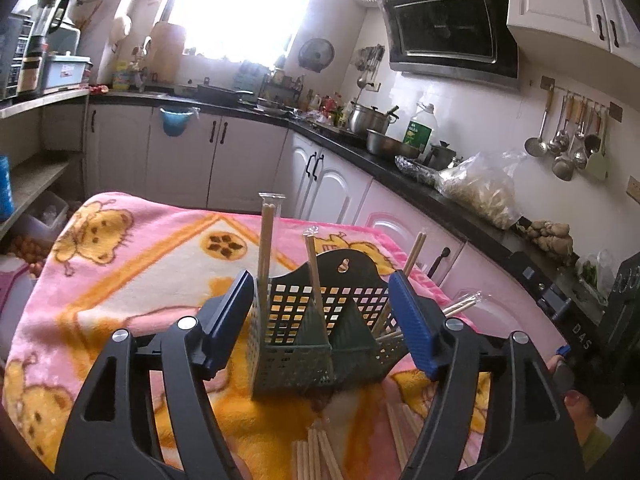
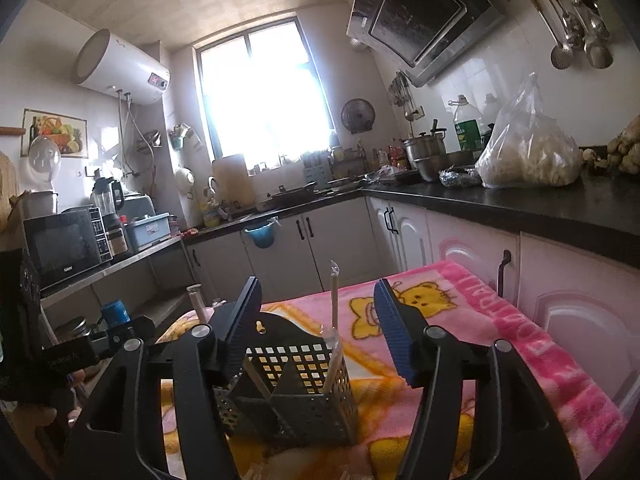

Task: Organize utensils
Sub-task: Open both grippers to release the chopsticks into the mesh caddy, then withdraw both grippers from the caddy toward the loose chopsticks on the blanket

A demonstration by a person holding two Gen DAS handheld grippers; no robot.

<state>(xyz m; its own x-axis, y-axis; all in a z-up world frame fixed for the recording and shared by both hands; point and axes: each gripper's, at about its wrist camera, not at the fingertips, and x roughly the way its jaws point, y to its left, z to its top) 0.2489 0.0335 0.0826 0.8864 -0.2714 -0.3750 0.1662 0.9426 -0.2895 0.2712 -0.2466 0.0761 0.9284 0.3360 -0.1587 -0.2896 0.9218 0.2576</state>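
Note:
A dark green perforated utensil holder (image 1: 296,360) stands upright on a pink cartoon blanket (image 1: 120,260). Wrapped wooden chopsticks (image 1: 265,240) stand in its compartments, one pair at the left, another (image 1: 314,268) in the middle and more leaning at the right (image 1: 414,254). Several loose chopsticks (image 1: 316,456) lie on the blanket just in front of the holder. My left gripper (image 1: 322,284) is open; its blue pads stand either side of the holder without touching it. In the right wrist view, the holder (image 2: 304,404) sits below my right gripper (image 2: 316,284), which is open and empty, with a wrapped chopstick (image 2: 334,304) rising between its fingers.
A black countertop (image 2: 500,204) runs along the right and back with a full plastic bag (image 2: 528,152), pots and an oil bottle. White cabinets stand under it. A shelf with a microwave (image 2: 64,248) is at the left. Ladles hang on the right wall (image 1: 568,136).

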